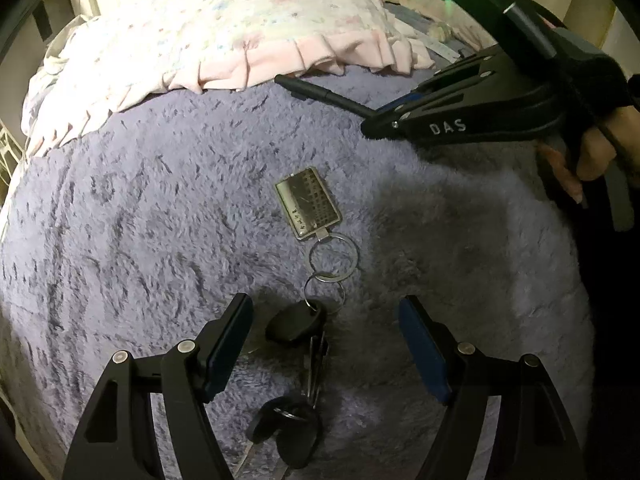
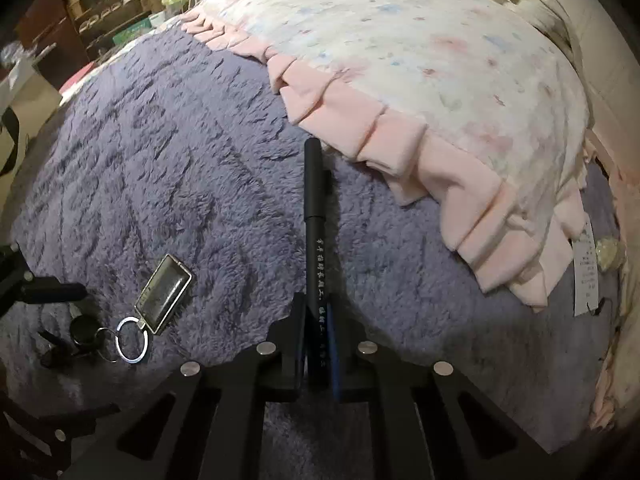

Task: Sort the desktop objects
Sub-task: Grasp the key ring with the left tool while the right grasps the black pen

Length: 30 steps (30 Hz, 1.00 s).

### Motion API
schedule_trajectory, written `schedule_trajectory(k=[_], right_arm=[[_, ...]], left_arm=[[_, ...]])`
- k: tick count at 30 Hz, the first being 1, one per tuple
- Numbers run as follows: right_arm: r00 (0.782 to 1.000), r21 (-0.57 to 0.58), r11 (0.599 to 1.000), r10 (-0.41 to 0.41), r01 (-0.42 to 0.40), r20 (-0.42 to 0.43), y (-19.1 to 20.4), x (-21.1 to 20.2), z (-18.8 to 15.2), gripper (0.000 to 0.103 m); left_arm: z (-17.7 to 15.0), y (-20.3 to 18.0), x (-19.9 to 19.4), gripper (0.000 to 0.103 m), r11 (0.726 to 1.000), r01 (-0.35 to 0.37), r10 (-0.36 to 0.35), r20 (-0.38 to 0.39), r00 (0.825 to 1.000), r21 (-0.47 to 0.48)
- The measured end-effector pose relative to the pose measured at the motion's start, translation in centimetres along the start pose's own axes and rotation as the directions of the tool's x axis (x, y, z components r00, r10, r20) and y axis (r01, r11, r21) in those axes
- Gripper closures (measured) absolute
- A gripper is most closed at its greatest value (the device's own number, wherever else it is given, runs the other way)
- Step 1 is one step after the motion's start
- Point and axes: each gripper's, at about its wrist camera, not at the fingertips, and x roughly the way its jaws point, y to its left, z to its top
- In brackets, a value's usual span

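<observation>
Pen (image 2: 314,240) first: it lies on the fluffy purple blanket (image 2: 180,168), just beside the pink frill of the floral quilt (image 2: 420,80), and my right hand-held gripper (image 2: 318,340) is pinched tight on its lower barrel, the cap end reaching away from me. To do this well I judge I should lift straight up, keeping the barrel level so it cannot pivot between the pads (the grip sits near one end). My keys (image 1: 296,322) lie on the same blanket, between the wide-open fingers of my left hand-held gripper (image 1: 326,344), which grips nothing; the metal tag (image 1: 308,204) trails ahead on its rings. Both tools point steeply down at the bed.
</observation>
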Motion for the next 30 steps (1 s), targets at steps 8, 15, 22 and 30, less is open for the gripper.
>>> schedule_trajectory(k=[8,15,22,30], right_arm=[[1.0,-0.008,1.0,-0.01,0.01,-0.004,0.4,0.1,0.1,0.095],[1.0,-0.01,1.0,-0.016,0.015,-0.017,0.7,0.0,-0.2,0.095],[0.999,-0.007,1.0,-0.029,0.029,-0.023,1.0,0.2,-0.2,0.095],[0.998,-0.005,0.998,-0.058,0.057,-0.03,1.4,0.0,-0.3,0.095]], left_arm=[[0.2,-0.2,0.9,0.027,1.0,-0.005,0.005,0.005,1.0,0.002],[0.2,0.6,1.3,0.049,0.999,-0.022,0.022,0.018,1.0,-0.024],[0.1,2.4,-0.1,0.088,0.995,-0.006,0.011,0.049,0.999,-0.096],[0.3,2.7,-4.3,0.092,0.994,-0.023,0.037,0.134,0.99,-0.103]])
